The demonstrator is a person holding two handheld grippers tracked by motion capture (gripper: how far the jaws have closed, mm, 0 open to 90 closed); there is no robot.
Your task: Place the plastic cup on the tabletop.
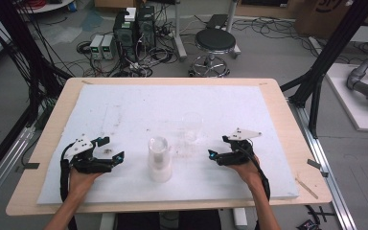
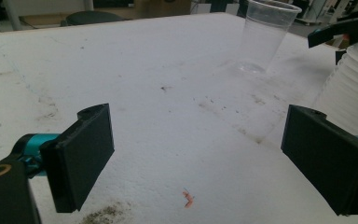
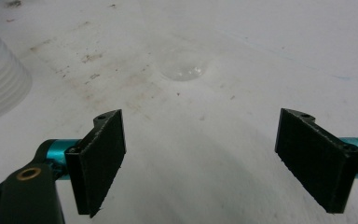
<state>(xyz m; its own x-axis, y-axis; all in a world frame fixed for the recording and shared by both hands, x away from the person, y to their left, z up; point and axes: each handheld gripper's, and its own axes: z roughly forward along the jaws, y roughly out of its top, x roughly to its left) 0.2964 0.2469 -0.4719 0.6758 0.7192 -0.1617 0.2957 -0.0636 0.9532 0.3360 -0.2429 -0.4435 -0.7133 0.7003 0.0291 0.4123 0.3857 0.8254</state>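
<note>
Centrally, a stack of ribbed white plastic cups (image 1: 160, 160) stands between the wide-open left gripper (image 1: 111, 149) and wide-open right gripper (image 1: 218, 146); a clear plastic cup (image 1: 191, 125) stands at its 1 o'clock.

lab workspace, power supplies (image 1: 103, 46), tangled floor cables (image 1: 143, 64), stool (image 1: 214, 43)

We see even, bright overhead light with soft shadows on the white desk (image 1: 124, 110), mild glare washing its surface, and softly blurred close gripper views.
</note>
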